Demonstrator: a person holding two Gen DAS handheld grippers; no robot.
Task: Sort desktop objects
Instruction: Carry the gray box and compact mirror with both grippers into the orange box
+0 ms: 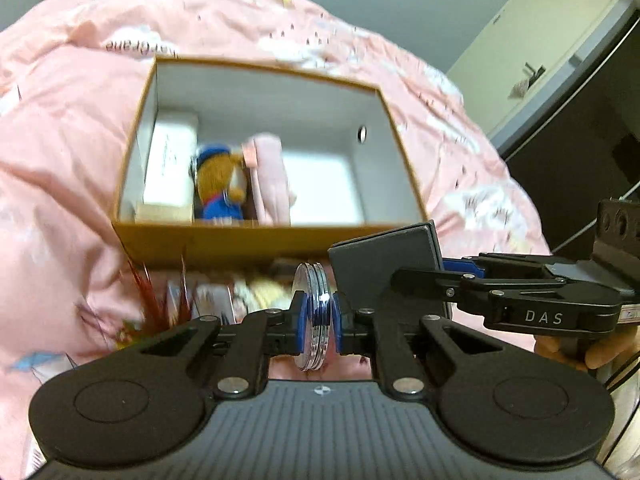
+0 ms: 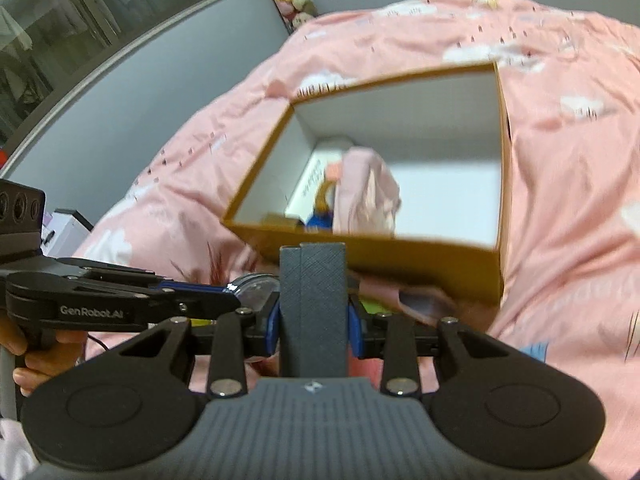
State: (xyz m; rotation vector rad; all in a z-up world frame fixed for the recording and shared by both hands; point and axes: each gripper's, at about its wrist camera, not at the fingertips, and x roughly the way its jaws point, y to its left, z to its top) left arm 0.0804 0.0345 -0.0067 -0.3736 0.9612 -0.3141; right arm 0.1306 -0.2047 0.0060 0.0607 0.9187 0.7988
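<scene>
An open brown cardboard box (image 1: 256, 236) (image 2: 384, 256) with a white inside sits on the pink bedspread ahead of both grippers. In it lie a white carton (image 1: 170, 168), a brown plush toy in blue (image 1: 218, 184) and a folded pink cloth (image 1: 270, 178) (image 2: 366, 192). My left gripper (image 1: 316, 316) is shut on a round silver compact mirror (image 1: 314, 312), held on edge just before the box's near wall. My right gripper (image 2: 314, 316) is shut on a dark grey textured case (image 2: 312, 308), held upright; the case also shows in the left wrist view (image 1: 386, 264).
A pink printed bedspread (image 1: 60, 160) covers the surface. Colourful packets and a red spiky item (image 1: 160, 300) lie below the box's near wall. A grey wall, a white door (image 1: 532, 32) and a dark cabinet stand to the right; a window (image 2: 80, 20) is at left.
</scene>
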